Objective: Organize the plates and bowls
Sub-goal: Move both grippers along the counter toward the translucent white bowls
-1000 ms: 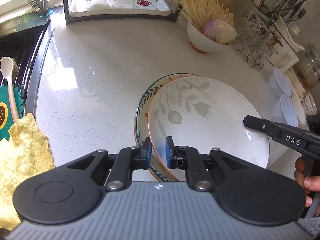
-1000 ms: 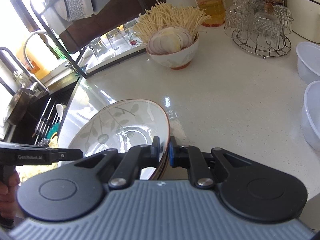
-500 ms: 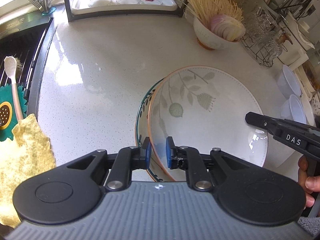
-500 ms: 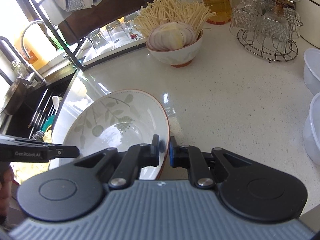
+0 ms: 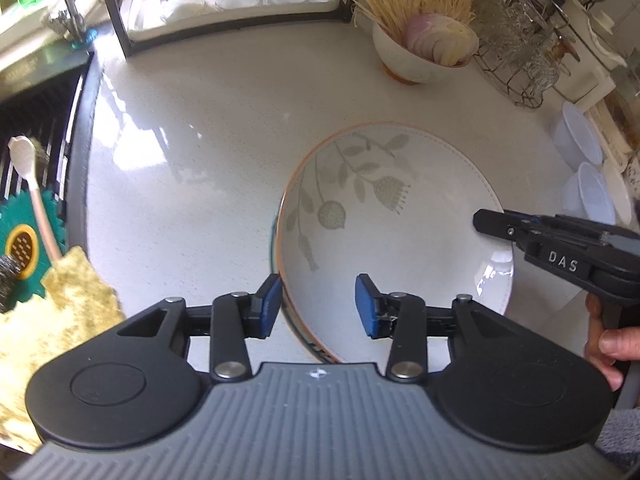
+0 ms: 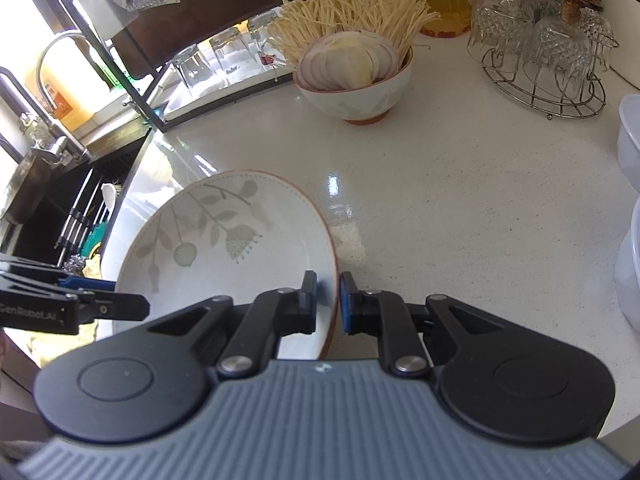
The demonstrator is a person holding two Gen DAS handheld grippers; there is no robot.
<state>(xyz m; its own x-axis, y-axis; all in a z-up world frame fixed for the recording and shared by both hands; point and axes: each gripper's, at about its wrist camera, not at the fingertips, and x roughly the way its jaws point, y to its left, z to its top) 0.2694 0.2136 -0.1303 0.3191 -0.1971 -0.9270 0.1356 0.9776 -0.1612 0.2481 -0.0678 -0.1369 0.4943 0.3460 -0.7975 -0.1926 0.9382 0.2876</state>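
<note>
The leaf-patterned plate (image 5: 396, 216) sits nested on a second dish, of which only a dark-rimmed sliver (image 5: 298, 332) shows at its near-left edge, both on the white worktop (image 5: 208, 152) between the sink and the clear tubs. The right tongs (image 6: 328, 304) are closed on the plate's orange-edged rim, one pad inside and one outside. The left tongs (image 5: 316, 304) have just been opening: their blue pads now stand well apart, astride the rims of both dishes without pressing on either. From here the weight seems to hang on one thin pinch at the far side of a wide, glazed plate, so it could pivot or slip from the pads if lifted or tilted, and clatter against the dish beneath. The left tongs' outer pad is just beside the lower rim; drawing back carelessly could catch it and drag the stack. The bowl of sliced onion and enoki (image 6: 352, 76) and the rack of glasses (image 6: 548, 60) stand well apart.
</note>
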